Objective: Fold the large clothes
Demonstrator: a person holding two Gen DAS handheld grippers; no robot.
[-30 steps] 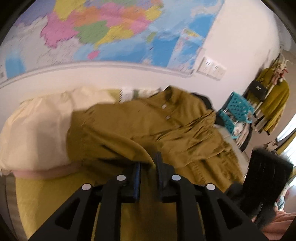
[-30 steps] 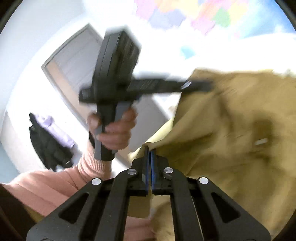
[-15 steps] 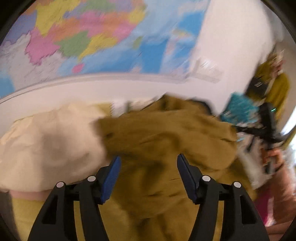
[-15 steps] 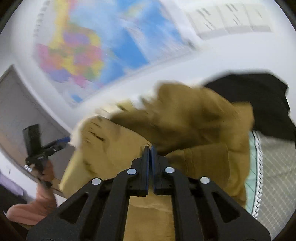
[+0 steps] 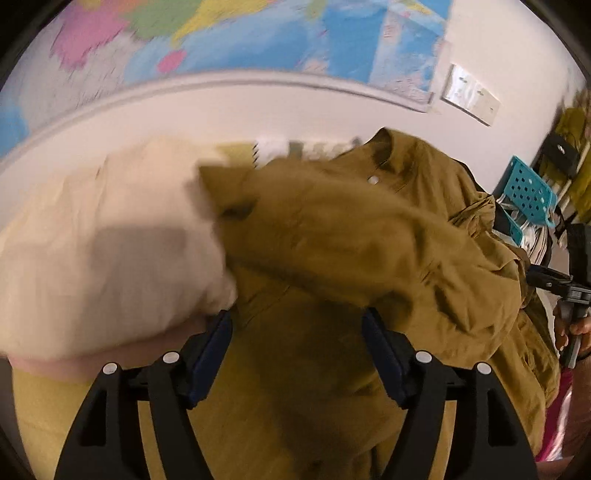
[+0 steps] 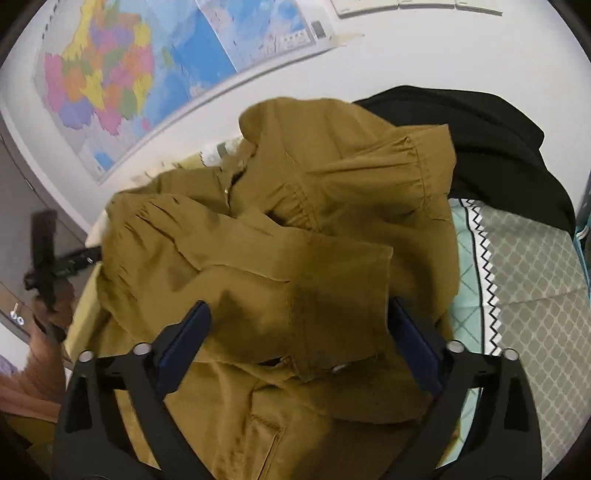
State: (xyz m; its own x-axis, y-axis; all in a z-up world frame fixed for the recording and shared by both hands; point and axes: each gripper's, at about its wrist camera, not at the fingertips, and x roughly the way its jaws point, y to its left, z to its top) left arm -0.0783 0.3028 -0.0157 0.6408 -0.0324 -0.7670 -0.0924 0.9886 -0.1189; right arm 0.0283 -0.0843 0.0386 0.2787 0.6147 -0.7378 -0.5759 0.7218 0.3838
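Lying rumpled over the bed: 1 mustard-brown buttoned cotton shirt [image 5: 332, 236], beside 1 cream cloth bundle [image 5: 107, 251], below a coloured wall map [image 5: 229, 33]. Left gripper [image 5: 297, 326] over the shirt, jaws spread and just widened, pads clear of cloth.

Right view: same shirt [image 6: 295, 236], sleeves crossed, against 1 black garment [image 6: 476, 136] and grey quilted mat [image 6: 535, 280]. Right gripper [image 6: 299, 325] spread, just opened, pinching nothing.

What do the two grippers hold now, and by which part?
Nothing is held. The left gripper and the right gripper have just been opening; both stand open above the mustard shirt, pads not pressing it.
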